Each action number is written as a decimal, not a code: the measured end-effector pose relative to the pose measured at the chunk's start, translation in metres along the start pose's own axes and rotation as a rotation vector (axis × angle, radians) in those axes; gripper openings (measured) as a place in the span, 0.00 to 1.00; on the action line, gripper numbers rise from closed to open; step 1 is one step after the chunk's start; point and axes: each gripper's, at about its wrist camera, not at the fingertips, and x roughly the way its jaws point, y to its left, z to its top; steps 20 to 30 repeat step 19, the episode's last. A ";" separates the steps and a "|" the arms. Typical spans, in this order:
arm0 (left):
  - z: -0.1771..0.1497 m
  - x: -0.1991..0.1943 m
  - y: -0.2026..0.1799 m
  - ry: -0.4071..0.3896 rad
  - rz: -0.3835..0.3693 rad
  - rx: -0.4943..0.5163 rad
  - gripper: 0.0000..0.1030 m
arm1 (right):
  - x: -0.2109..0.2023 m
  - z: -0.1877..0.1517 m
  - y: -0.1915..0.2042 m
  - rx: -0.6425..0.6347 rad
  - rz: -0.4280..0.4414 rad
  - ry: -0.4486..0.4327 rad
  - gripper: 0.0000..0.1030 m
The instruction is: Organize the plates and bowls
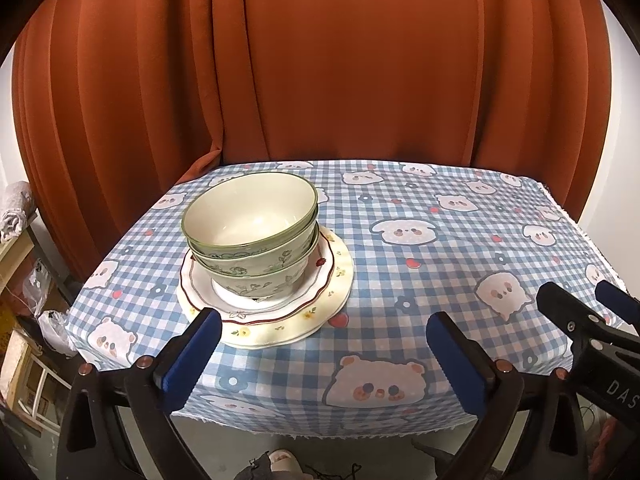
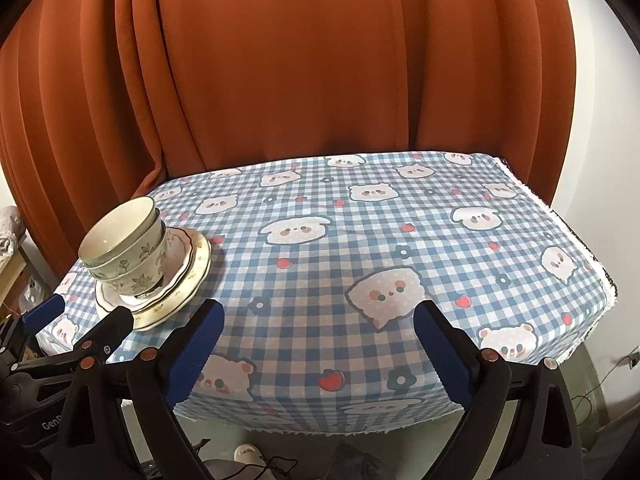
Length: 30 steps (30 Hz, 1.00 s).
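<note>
Green-rimmed floral bowls (image 1: 248,220) (image 2: 120,236) sit nested in one stack on a white plate with a wavy red rim (image 1: 325,261) (image 2: 181,245). That plate lies on a cream plate with small flowers (image 1: 280,330) (image 2: 202,264). The stack stands on the left part of the checked tablecloth (image 1: 400,248) (image 2: 360,240). My left gripper (image 1: 324,326) (image 2: 88,312) is open just in front of the stack, its left blue pad beside the cream plate's near rim, nothing between the fingers. My right gripper (image 2: 320,312) (image 1: 580,296) hovers open over bare cloth to the right, holding nothing.
An orange curtain (image 1: 320,80) hangs right behind the table. Shelves with clutter (image 1: 16,240) stand at the left. The cloth's frayed front edge (image 2: 320,428) is just below the grippers, with slippers (image 1: 282,460) on the floor and a cable (image 2: 624,360) at the right.
</note>
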 end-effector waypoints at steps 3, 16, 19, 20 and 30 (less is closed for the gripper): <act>0.000 -0.001 0.001 -0.002 0.004 0.000 1.00 | 0.000 0.000 0.000 0.000 0.004 -0.002 0.95; 0.001 0.005 0.004 0.003 0.007 -0.009 1.00 | 0.003 0.002 0.003 -0.003 0.006 -0.007 1.00; 0.001 0.007 0.004 0.002 0.008 -0.009 1.00 | 0.004 0.002 0.003 -0.004 0.006 -0.006 1.00; 0.001 0.007 0.004 0.002 0.008 -0.009 1.00 | 0.004 0.002 0.003 -0.004 0.006 -0.006 1.00; 0.001 0.007 0.004 0.002 0.008 -0.009 1.00 | 0.004 0.002 0.003 -0.004 0.006 -0.006 1.00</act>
